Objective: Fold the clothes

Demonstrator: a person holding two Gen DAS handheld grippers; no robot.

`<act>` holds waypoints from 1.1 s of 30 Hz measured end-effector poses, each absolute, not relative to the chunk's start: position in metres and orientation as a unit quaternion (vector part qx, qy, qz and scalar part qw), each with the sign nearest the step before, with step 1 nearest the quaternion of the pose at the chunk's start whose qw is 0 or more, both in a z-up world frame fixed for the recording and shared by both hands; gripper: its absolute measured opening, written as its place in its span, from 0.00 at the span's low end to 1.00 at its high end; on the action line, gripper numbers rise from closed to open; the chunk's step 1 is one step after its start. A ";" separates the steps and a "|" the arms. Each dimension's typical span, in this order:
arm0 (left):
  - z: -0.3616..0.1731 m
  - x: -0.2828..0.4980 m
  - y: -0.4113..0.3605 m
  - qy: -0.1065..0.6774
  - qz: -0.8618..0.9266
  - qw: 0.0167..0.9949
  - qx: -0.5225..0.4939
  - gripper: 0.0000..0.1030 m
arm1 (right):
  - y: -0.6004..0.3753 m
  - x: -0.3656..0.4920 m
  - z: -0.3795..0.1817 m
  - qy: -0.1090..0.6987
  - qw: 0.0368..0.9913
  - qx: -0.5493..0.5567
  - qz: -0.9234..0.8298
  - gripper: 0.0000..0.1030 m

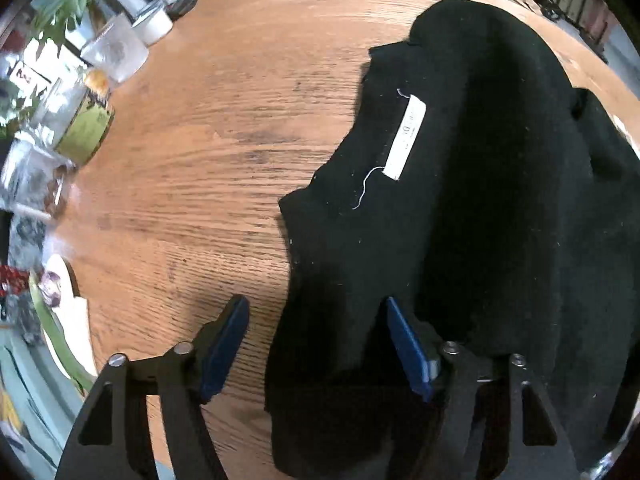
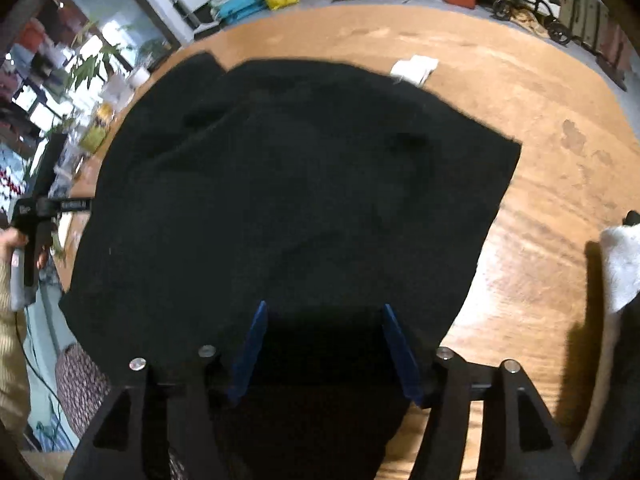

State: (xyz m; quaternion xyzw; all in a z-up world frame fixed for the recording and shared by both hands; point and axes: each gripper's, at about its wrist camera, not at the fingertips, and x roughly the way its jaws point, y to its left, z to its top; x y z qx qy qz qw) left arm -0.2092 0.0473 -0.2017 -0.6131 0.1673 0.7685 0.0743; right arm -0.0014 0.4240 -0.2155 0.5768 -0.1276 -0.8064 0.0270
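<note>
A black garment (image 1: 480, 180) lies spread on the round wooden table (image 1: 192, 160), with a white label (image 1: 408, 136) and a loose thread showing near its left edge. My left gripper (image 1: 316, 304) points down over that edge and is open: one blue pad hangs above bare wood, the other above the cloth. In the right wrist view the same garment (image 2: 300, 180) covers the table's middle, rumpled in low folds. My right gripper (image 2: 324, 306) is open above the garment's near part, and nothing is pinched between its blue pads.
Glass jars (image 1: 114, 52), a green-labelled tin (image 1: 86, 128) and plants crowd the table's left rim. A small folded white cloth (image 2: 414, 68) lies beyond the garment, and another white fabric (image 2: 620, 264) is at the right edge. A person's hand (image 2: 12, 240) shows far left.
</note>
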 end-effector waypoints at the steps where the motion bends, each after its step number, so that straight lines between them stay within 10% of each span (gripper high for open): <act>1: -0.200 -0.209 0.046 0.155 0.767 0.081 -0.618 0.33 | 0.422 0.001 -0.218 -0.126 0.028 0.580 -0.804 0.65; 3: -0.198 -0.208 0.044 0.145 0.764 0.083 -0.623 0.09 | 0.419 0.006 -0.222 -0.125 0.031 0.582 -0.803 0.67; 20: -0.168 -0.237 -0.015 0.097 0.780 0.002 -0.618 0.09 | 0.399 0.020 -0.222 -0.060 0.028 0.589 -0.806 0.67; 25: -0.103 -0.248 0.009 0.030 0.801 0.063 -0.594 0.74 | 0.451 0.003 -0.181 -0.069 -0.013 0.551 -0.832 0.69; 33: -0.105 -0.330 0.114 -0.067 0.780 0.111 -0.612 0.74 | 0.504 -0.075 -0.179 -0.154 -0.070 0.545 -0.821 0.69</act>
